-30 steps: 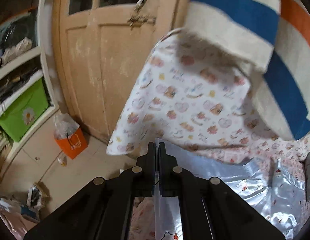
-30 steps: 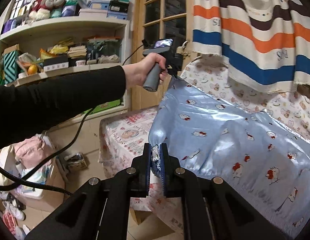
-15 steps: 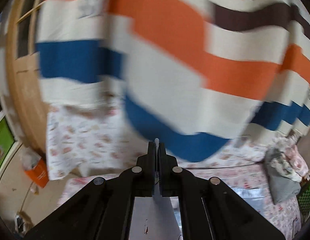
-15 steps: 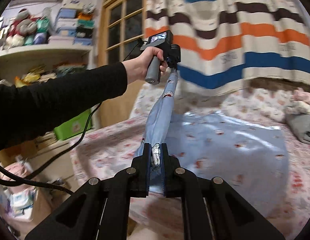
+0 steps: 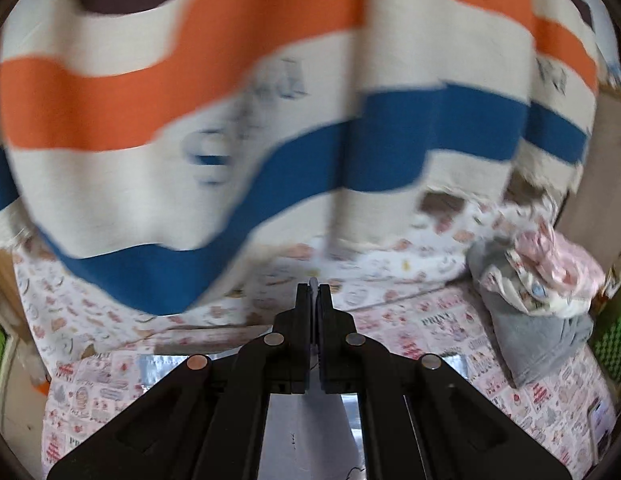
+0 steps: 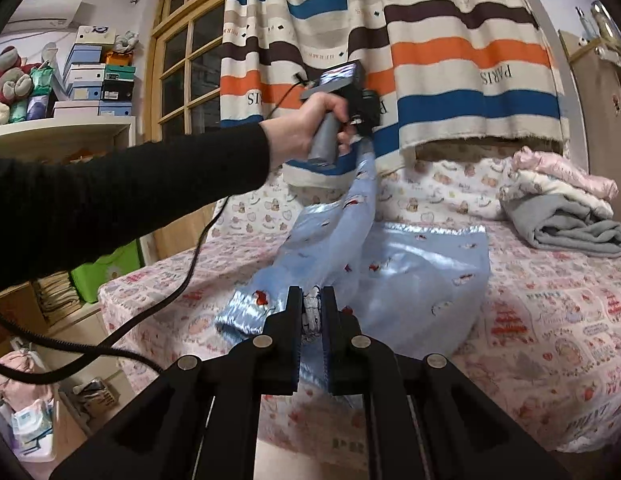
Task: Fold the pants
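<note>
The light blue satin pants [image 6: 414, 268] with small cartoon prints lie partly spread on the bed [image 6: 550, 320]. My right gripper [image 6: 311, 304] is shut on one edge of the pants near the bed's front. My left gripper [image 6: 364, 130] is held up in front of the curtain, shut on the other end, so a strip of fabric hangs from it to the bed. In the left wrist view the left gripper [image 5: 313, 292] is shut on a thin edge of the pants [image 5: 306, 432], which hang below it.
A striped curtain [image 6: 430, 52] hangs behind the bed. A stack of folded clothes [image 6: 566, 208] sits at the bed's right; it also shows in the left wrist view [image 5: 538, 292]. Shelves with boxes [image 6: 94, 80] and a wooden window [image 6: 182, 60] are at the left.
My left gripper has swung up and to the right, from facing the door to facing the curtain, lifting its end of the pants. The pants now lie folded over on the bed.
</note>
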The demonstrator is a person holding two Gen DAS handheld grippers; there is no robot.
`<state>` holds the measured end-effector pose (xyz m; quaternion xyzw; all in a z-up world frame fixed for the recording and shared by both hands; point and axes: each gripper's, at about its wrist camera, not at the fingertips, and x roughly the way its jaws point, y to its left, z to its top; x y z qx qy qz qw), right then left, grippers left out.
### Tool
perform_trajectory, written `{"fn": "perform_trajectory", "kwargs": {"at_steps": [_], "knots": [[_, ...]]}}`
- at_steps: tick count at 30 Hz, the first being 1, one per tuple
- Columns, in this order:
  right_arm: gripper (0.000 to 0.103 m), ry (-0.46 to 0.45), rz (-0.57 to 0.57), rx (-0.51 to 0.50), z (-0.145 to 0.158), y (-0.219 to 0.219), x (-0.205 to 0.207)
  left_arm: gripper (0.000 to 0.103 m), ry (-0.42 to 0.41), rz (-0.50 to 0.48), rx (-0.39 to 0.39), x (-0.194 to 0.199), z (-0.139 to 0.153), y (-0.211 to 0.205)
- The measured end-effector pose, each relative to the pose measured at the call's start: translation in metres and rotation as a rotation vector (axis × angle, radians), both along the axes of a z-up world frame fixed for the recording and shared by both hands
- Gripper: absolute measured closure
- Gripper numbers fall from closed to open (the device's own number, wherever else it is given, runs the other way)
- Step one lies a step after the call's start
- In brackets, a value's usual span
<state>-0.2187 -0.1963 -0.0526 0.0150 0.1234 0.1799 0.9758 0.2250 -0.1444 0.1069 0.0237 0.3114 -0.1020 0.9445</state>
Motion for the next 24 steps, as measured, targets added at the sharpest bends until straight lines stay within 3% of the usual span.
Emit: {"fn": "perform_trajectory", "kwargs": {"at_steps": [5,11,24], "knots": [[0.095,-0.023,-0.017,-0.032,-0.004,-0.007,-0.008,0.101,-0.006,-0.050,0.039,-0.003,-0.011,-0.047],[0.095,-0.003,-0.029,-0.041,-0.011,-0.016,-0.013,0.101,0.034,-0.110,0.029,-0.003,-0.028,-0.088],[0.095,0.007,-0.048,-0.040,-0.018,-0.024,-0.016,0.100,0.069,-0.197,0.039,-0.013,-0.047,-0.135]]}}
